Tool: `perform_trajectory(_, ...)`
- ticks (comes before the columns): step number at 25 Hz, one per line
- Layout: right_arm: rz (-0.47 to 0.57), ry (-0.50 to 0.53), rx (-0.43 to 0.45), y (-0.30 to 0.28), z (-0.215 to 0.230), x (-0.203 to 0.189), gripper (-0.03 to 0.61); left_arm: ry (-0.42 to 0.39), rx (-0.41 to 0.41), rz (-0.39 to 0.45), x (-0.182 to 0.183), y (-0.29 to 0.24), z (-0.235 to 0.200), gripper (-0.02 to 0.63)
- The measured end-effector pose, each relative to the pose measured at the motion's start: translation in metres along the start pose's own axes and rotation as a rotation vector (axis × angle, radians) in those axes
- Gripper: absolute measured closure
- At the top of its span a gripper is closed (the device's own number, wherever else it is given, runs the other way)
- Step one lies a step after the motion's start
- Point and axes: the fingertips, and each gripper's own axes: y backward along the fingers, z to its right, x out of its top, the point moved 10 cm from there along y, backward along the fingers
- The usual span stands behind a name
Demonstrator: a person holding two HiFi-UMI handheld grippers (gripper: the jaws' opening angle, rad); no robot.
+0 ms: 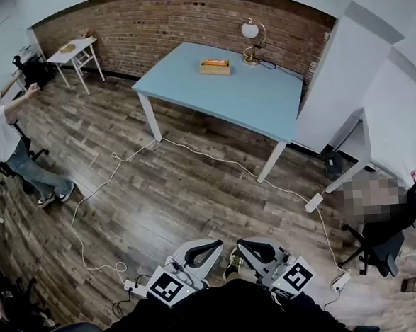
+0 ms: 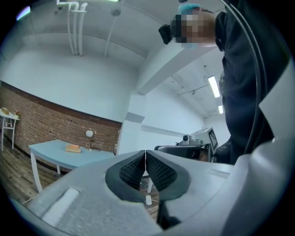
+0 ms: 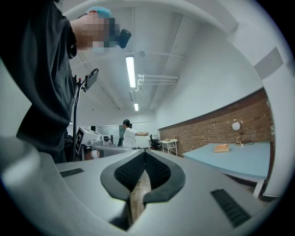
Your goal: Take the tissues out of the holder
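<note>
The tissue holder (image 1: 215, 66), a small wooden box with something orange in it, sits on the far side of the light blue table (image 1: 188, 85), well away from both grippers. My left gripper (image 1: 212, 248) and right gripper (image 1: 246, 247) are held low and close to the body, side by side over the wood floor. Both are shut with nothing between the pads. In the left gripper view the shut left gripper (image 2: 145, 156) has the holder (image 2: 73, 148) small at the far left. The right gripper view shows the shut right gripper (image 3: 144, 156) with the holder (image 3: 221, 148) at the right.
A desk lamp (image 1: 252, 36) stands on the table next to the holder. A white cable (image 1: 96, 198) and power strips (image 1: 314, 202) lie on the floor between me and the table. A person (image 1: 0, 141) stands at the left; a small white table (image 1: 75, 50) is back left, a chair (image 1: 383, 234) right.
</note>
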Motion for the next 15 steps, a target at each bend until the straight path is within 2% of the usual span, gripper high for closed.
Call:
perform_trajectory(5, 0.004, 0.01, -0.003, -0.006, 0.046, 0.009, 0.574, -0.001, 0.017, -0.007, 0.006, -0.038, -0.022, 0.603)
perform_trajectory(15, 0.011, 0.008, 0.046, -0.002, 0.133, 0.022, 0.574, -0.017, 0.05, -0.01, 0.014, -0.12, -0.044, 0.603)
